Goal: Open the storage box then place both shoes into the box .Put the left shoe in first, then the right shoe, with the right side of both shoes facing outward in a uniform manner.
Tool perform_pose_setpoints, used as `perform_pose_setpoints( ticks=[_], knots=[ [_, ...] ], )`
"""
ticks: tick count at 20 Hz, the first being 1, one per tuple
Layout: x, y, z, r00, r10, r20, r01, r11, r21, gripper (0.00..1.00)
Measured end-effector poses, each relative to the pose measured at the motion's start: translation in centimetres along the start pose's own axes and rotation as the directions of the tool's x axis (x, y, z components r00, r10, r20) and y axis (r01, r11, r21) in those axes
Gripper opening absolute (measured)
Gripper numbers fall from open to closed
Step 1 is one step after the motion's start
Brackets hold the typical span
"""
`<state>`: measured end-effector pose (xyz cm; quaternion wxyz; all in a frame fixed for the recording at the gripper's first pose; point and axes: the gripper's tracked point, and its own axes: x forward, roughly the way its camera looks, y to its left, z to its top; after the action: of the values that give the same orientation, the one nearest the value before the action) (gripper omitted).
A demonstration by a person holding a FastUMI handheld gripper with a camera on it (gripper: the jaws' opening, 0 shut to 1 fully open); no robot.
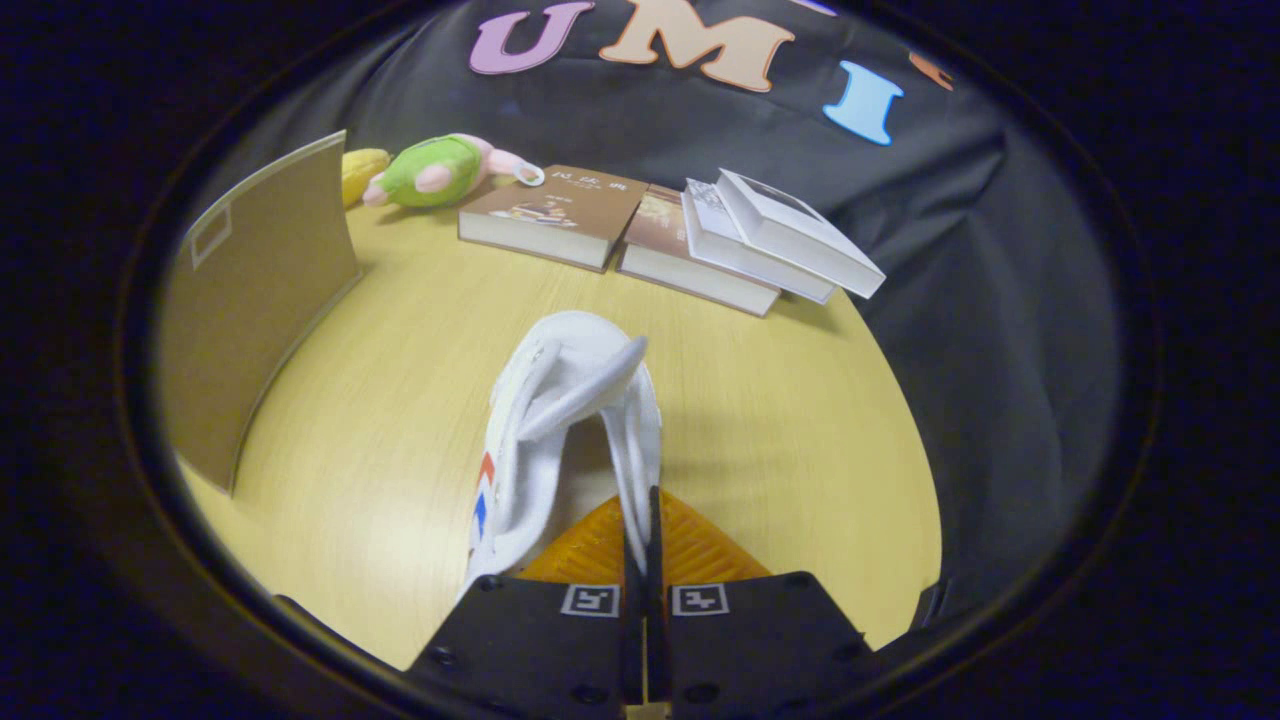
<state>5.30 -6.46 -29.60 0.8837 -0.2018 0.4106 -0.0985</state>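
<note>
A white shoe [560, 400] with small red and blue marks on its side hangs from my gripper [641, 520] above the wooden table [800, 420]. Both fingers are closed on the thin white rim of the shoe's opening. The rest of the shoe stretches forward beyond the fingers, and its tongue stands out across the opening. The brown cardboard storage box [260, 300] stands to the left, well ahead of the fingers. One side wall of it faces me, and I cannot tell whether it is open.
Beyond the shoe, several books [700, 240] lie in a row along the far edge of the table. A green and pink plush toy [440, 170] and a yellow object [362, 170] sit behind the box. The table ends at the black cloth wall on the right.
</note>
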Motion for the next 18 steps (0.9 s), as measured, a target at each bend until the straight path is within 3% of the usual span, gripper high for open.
perform_pose_setpoints(
  ticks=[3, 6, 10, 14, 18],
  knots=[
    [-0.2, 0.1, 0.4, 1.0, 0.029, -0.002, -0.029, 0.996, 0.079, 0.05],
    [-0.4, 0.7, 0.8, 0.992, 0.124, 0.012, -0.122, 0.952, 0.28, 0.05],
    [-2.2, 4.3, 1.0, 0.927, 0.376, 0.006, -0.324, 0.788, 0.523, 0.05],
    [-5.9, 6.6, 3.5, 0.884, 0.464, 0.06, -0.416, 0.721, 0.554, 0.05],
    [-11.2, 9.0, 7.2, 0.857, 0.502, 0.116, -0.488, 0.718, 0.496, 0.05]
  ],
)
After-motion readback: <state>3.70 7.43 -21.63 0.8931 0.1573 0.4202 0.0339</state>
